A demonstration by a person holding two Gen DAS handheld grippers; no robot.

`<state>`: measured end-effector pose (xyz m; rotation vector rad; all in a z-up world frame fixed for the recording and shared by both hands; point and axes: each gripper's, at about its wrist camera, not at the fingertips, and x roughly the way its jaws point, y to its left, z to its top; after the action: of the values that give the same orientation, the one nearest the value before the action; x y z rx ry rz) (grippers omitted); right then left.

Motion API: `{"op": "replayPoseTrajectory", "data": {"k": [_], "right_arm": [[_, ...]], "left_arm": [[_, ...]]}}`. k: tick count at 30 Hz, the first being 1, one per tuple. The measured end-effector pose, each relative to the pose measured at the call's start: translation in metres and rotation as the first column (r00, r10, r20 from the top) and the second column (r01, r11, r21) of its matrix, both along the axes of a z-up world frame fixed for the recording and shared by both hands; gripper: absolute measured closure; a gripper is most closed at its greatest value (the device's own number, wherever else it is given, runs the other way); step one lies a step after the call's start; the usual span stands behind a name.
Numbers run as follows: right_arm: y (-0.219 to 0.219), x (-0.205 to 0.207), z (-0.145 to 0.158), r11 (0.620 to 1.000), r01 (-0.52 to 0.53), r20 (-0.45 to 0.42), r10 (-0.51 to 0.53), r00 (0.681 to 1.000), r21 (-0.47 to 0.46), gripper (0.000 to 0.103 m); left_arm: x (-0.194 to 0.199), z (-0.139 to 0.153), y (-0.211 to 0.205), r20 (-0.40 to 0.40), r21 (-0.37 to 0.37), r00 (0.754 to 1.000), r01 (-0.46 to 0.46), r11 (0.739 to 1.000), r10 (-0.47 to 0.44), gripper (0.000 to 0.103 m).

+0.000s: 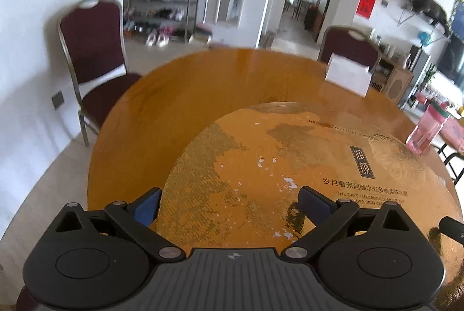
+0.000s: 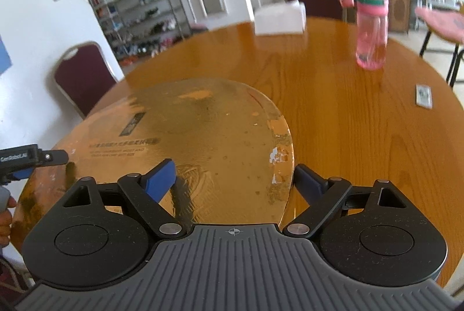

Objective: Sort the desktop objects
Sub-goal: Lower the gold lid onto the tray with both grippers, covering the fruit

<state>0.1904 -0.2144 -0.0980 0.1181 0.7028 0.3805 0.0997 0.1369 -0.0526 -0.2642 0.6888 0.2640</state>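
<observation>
Left wrist view looks along the left gripper (image 1: 229, 205), whose blue-padded fingers stand wide apart over the near edge of a large round gold box (image 1: 304, 166), holding nothing. That box lies flat on the wooden round table (image 1: 203, 85), at the side nearest both tools, and serves here as the landmark. The right gripper (image 2: 235, 180) is likewise spread and empty, one finger above the box lid, the other just off the box's right rim. Beyond the box stands a white tissue box (image 2: 279, 18); beyond it and to its right a pink water bottle (image 2: 371, 32) stands upright, and further right lies a small flat remote-like item (image 2: 424, 96). The gold box looks like stiff, light card with a worn, scuffed skin that is probably slick; it seems far too broad for either tool to span, so the rim, one tool on each side, looks the likeliest hold. The bottle is probably hard plastic, smooth and liable to tip; its body looks the sensible place to grip. Which sorted arrangement is wanted cannot be told.
</observation>
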Motion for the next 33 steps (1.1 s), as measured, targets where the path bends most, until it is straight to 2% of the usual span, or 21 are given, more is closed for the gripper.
{"op": "replayPoseTrajectory", "data": {"k": [2, 8, 15, 27, 33], "right_arm": [[-0.003, -0.005, -0.001, 1.000, 0.004, 0.022, -0.004, 1.000, 0.013, 0.014], [-0.012, -0.014, -0.008, 0.999, 0.019, 0.016, -0.020, 1.000, 0.037, 0.014], [-0.014, -0.020, -0.012, 0.999, 0.024, 0.010, -0.025, 1.000, 0.027, 0.014], [0.004, -0.008, -0.013, 0.999, 0.014, 0.007, -0.014, 1.000, -0.032, 0.014], [0.006, -0.020, -0.017, 0.998, 0.001, 0.002, -0.001, 1.000, -0.066, 0.014]], "left_arm": [[-0.004, 0.003, -0.005, 0.018, 0.025, 1.000, 0.007, 1.000, -0.007, 0.005], [-0.014, 0.005, -0.019, 0.039, 0.067, 0.999, 0.028, 0.997, -0.031, 0.006], [-0.016, -0.009, -0.018, 0.037, 0.037, 0.999, 0.025, 0.999, -0.026, 0.005], [-0.014, -0.019, -0.011, 0.043, 0.043, 0.999, 0.019, 0.999, -0.021, 0.004], [-0.008, -0.025, -0.010, 0.020, 0.046, 1.000, 0.022, 0.999, -0.023, 0.004]]}}
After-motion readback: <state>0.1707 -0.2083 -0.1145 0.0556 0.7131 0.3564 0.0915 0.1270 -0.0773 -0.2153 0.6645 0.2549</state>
